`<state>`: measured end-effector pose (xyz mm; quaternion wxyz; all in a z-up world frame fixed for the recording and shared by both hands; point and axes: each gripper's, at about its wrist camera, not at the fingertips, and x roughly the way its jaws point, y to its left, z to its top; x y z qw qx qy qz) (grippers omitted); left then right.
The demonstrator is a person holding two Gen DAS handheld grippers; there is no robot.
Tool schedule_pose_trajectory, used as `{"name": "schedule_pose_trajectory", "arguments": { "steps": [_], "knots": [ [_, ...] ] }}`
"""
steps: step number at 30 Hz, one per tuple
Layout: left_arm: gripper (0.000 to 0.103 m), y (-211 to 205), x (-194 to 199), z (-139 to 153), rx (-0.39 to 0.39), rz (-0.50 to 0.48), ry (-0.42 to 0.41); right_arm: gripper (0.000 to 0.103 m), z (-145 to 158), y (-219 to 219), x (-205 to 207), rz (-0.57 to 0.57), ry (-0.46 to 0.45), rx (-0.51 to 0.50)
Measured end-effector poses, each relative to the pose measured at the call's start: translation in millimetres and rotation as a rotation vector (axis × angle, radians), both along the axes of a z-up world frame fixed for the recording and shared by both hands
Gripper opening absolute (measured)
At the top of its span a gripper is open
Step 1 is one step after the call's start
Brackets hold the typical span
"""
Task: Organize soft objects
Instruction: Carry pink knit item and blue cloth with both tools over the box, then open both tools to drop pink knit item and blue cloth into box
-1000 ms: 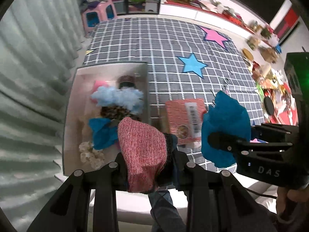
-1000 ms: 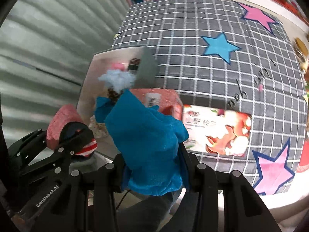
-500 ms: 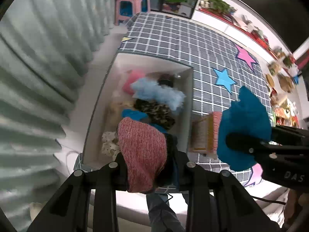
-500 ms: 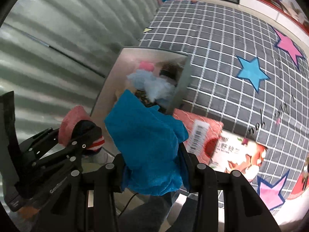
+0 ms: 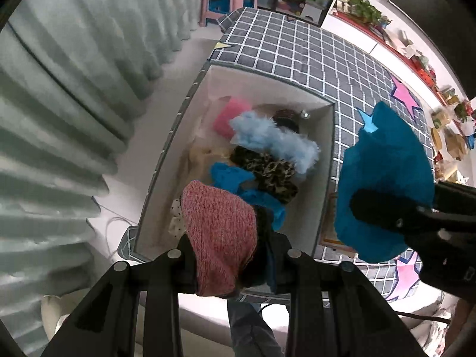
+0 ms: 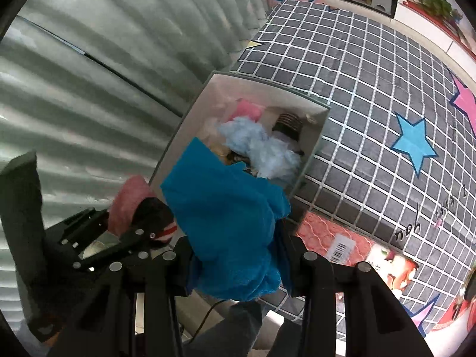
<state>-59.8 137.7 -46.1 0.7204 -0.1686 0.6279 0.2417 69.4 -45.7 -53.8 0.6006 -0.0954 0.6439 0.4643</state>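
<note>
Left wrist, pink sock (image 5: pixel 218 235) between fingers (image 5: pixel 186 263)

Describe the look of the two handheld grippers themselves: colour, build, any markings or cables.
Both are matte black plastic. The left gripper and right gripper each have two flat, angular fingers braced by diverging linkage bars, joined with round silver-grey rivets. From the left wrist view, a letter fragment in pale print shows on the right gripper's body. A thin dark cable trails below the right gripper.

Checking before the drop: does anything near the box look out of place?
One thing: a flat red printed packet with a barcode lies on the grid-patterned mat, tucked against the grey-rimmed box of soft items. It looks like stiff packaging, not a soft item.
</note>
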Motion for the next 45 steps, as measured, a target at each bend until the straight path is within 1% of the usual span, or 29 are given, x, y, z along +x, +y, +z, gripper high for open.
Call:
{"name": "schedule_pose_trajectory", "arguments": {
  "steps": [13,24,33,45],
  "knots": [
    [0.034,9,-1,-17,-0.004,0.022,0.043,0.044,-11,20,-4,0.039,0.021,-0.016],
    [0.035,17,5,-28,-0.007,0.032,0.067,0.044,-20,30,-2,0.037,0.028,-0.035],
    [0.035,23,18,-38,-0.002,0.034,0.081,0.044,-28,41,4,0.034,0.031,-0.048],
    [0.035,31,21,-62,-0.004,0.056,0.133,0.044,-48,55,13,0.019,0.041,-0.083]
  ]
}}
